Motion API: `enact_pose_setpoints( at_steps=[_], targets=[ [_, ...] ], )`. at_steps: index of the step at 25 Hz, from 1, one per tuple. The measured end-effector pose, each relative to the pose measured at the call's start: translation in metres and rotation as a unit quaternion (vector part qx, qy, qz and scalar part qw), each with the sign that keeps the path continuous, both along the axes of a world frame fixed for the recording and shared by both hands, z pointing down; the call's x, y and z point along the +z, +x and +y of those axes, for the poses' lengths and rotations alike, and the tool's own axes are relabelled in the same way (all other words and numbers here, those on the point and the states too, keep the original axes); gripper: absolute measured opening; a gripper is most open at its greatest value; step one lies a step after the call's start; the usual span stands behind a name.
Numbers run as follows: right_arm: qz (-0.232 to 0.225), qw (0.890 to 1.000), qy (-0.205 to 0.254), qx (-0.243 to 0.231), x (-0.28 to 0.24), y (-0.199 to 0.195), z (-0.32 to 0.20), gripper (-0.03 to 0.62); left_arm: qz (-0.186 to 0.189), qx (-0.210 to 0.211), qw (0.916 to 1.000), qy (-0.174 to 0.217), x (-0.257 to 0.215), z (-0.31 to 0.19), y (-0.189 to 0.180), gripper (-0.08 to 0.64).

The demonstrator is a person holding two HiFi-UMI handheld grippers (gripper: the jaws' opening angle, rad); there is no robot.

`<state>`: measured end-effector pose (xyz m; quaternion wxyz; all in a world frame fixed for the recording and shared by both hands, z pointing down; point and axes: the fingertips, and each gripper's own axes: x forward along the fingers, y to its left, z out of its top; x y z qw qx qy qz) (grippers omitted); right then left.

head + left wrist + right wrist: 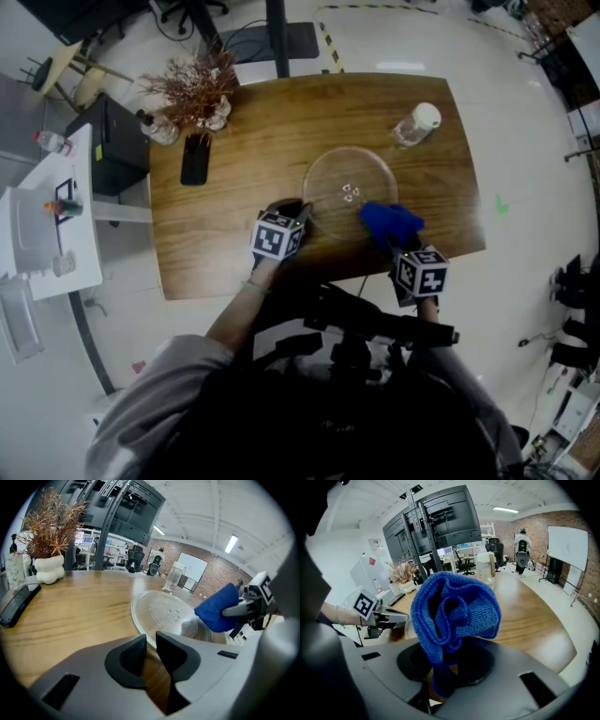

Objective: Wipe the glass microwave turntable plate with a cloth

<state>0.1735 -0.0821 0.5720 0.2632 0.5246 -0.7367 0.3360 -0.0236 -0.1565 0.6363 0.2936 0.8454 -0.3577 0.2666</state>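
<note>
The round glass turntable plate [337, 178] lies on the wooden table [244, 244], near its front edge. My left gripper [298, 212] is at the plate's near left rim, and its jaws stand almost together around the edge of the plate [164, 609]. In the left gripper view the left gripper [151, 652] shows only a thin gap. My right gripper [386, 240] is shut on a bunched blue cloth [391, 221], held over the plate's near right rim. The cloth [454, 609] hides most of the right gripper [444, 666] in its own view.
A clear plastic jar with a white lid [415, 124] stands behind the plate on the right. A black phone [195, 159], a dried plant in a white vase [199, 92] and a small bottle [159, 127] are at the back left. The table's front edge runs just below both grippers.
</note>
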Motion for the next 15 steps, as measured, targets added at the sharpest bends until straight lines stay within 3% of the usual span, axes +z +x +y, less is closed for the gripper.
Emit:
enact_pose_setpoints(
  at_steps=[8, 11, 15],
  targets=[
    [0.082, 0.995, 0.017, 0.051, -0.002, 0.058, -0.075, 0.1, 0.003, 0.0, 1.0, -0.001, 0.001, 0.001, 0.002, 0.063],
    [0.112, 0.992, -0.001, 0.054, 0.005, 0.065, -0.078, 0.1, 0.0, 0.002, 1.0, 0.005, 0.002, 0.001, 0.001, 0.063],
    [0.1, 0.993, -0.017, 0.054, 0.018, 0.057, -0.055, 0.1, 0.004, 0.002, 1.0, 0.003, 0.001, 0.002, 0.001, 0.063]
  ],
)
